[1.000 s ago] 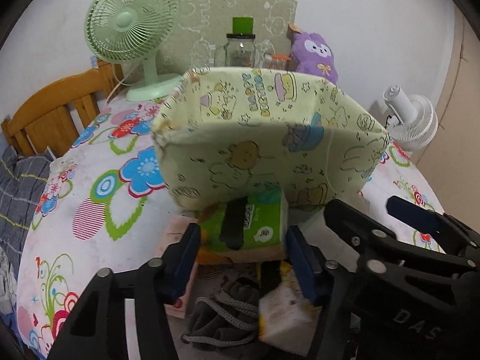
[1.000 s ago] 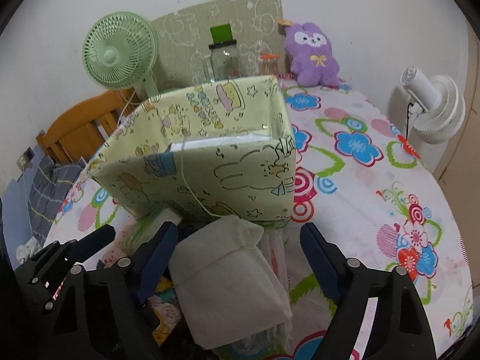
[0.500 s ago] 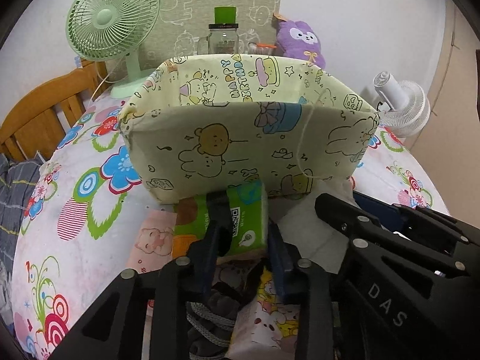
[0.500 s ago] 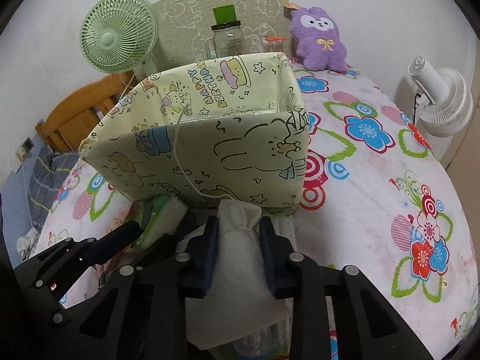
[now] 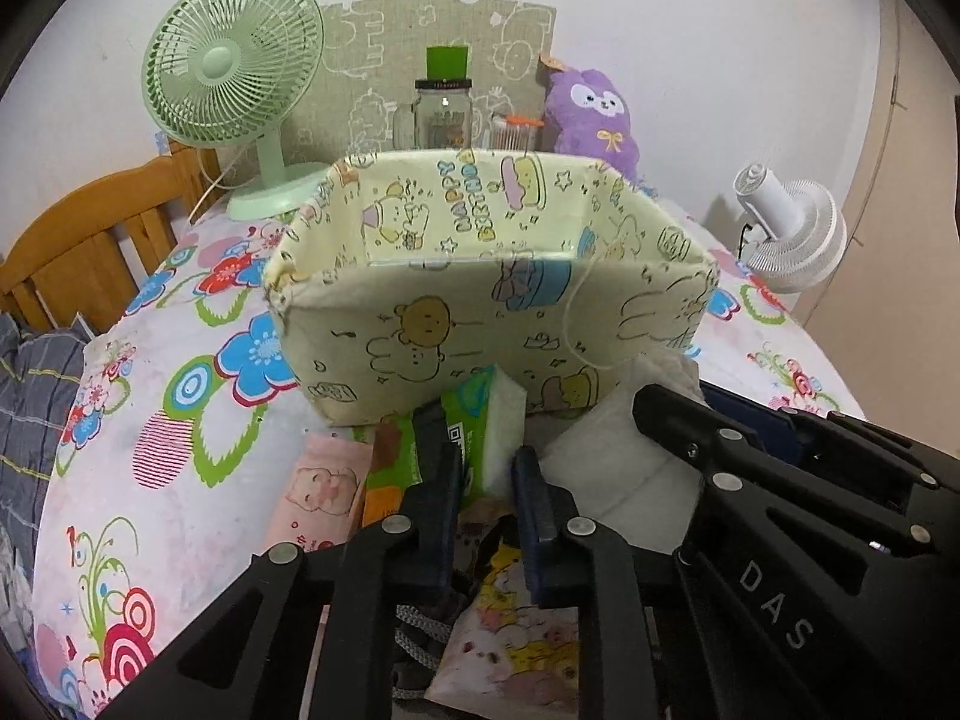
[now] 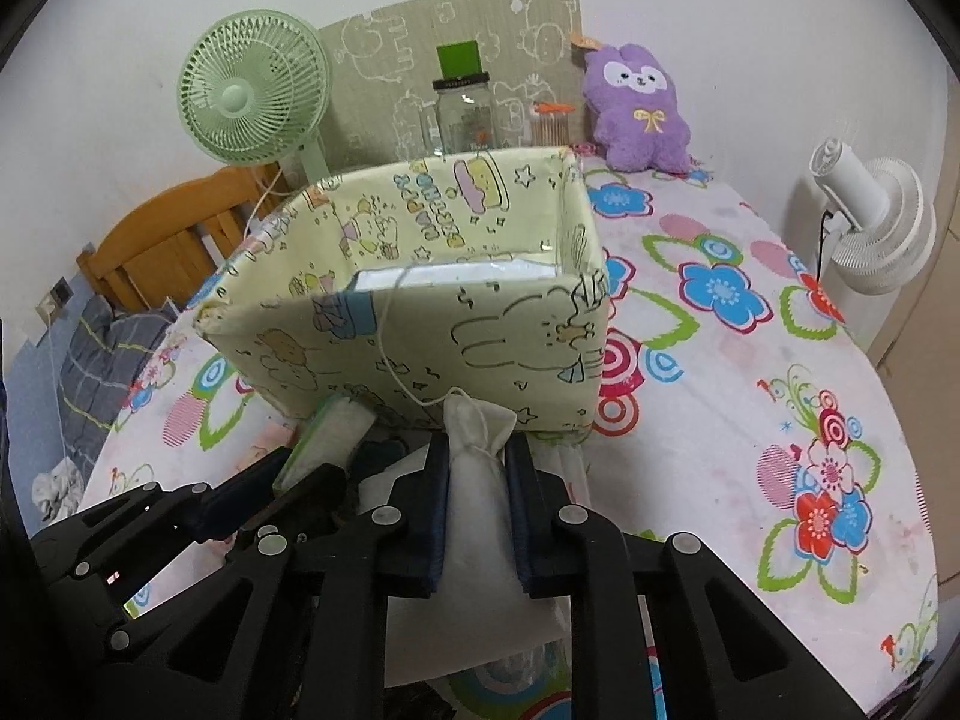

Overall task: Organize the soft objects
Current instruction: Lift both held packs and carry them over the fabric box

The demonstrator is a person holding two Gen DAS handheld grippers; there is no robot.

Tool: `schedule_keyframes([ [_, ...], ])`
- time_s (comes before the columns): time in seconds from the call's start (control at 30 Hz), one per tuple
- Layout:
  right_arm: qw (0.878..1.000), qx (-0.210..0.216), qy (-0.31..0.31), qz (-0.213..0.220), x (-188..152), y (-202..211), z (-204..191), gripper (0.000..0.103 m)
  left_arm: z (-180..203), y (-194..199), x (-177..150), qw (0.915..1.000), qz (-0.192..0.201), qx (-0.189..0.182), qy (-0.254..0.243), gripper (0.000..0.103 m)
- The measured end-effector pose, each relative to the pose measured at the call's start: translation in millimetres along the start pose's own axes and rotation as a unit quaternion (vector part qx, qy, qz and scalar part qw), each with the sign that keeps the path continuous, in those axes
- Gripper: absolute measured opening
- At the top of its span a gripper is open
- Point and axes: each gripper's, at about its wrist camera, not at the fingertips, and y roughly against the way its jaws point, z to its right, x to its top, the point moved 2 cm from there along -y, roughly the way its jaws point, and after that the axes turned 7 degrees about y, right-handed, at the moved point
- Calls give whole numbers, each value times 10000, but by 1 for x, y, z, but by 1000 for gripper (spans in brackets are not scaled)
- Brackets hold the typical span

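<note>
Clamping down at nearly the same moment, both grippers had just closed on soft things at the near foot of the fabric bin (image 5: 456, 324): a sec before, the jaws stood wide w/ the items loose between them, and now each pair pinched tight. The left gripper (image 5: 486, 474) squeezed the green tissue pack (image 5: 474, 426), which had tipped up on end so its white side showed, corner touching the bin's front wall. The right gripper (image 6: 477, 480) squeezed the white cloth pouch (image 6: 477, 516), its top bunched into a puckered neck w/ a thin drawstring trailing up over the bin's rim. My read: both picks were made, so lifting them over the rim into the bin looked like the next bit. The pack looked crinkly and squashy, the pouch limp and creased, sagging below the pads. More soft stuff lay under the tools, incl. a cartoon-print packet (image 5: 510, 618) and a grey corded item (image 5: 420, 636). The bin, pale yellow w/ cartoon animals, sat on the flowered tablecloth (image 6: 720, 360); beyond it stood a green fan (image 5: 234, 78), a glass jar (image 5: 444, 114) and a purple plush (image 6: 636, 108).
</note>
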Motion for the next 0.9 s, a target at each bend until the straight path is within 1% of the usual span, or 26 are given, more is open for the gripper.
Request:
schedule_keyframes([
  [0.4,9986,-33,93,523,15,45,-9,21,6,42,12,9987,511,-75,-32,14],
  [0.9,9927,-28,214,1186,33,105,-20,21,11,100,26,9928,1191,-83,-48,14],
])
